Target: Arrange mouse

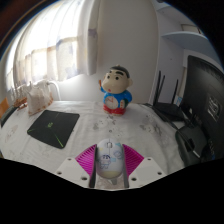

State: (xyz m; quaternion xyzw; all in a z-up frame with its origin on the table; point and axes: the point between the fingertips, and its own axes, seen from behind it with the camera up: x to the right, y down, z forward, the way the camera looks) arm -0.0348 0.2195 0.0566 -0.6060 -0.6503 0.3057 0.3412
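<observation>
A white computer mouse with faint printed marks sits between my gripper's two fingers, its tail toward me. The magenta pads press against both of its sides. The mouse is held just above or at the pale tabletop. A dark mouse mat lies on the table ahead and to the left of the fingers.
A cartoon boy figurine in red and blue stands at the far middle of the table. A black monitor and a chair stand at the right. Clear containers sit at the far left near windows.
</observation>
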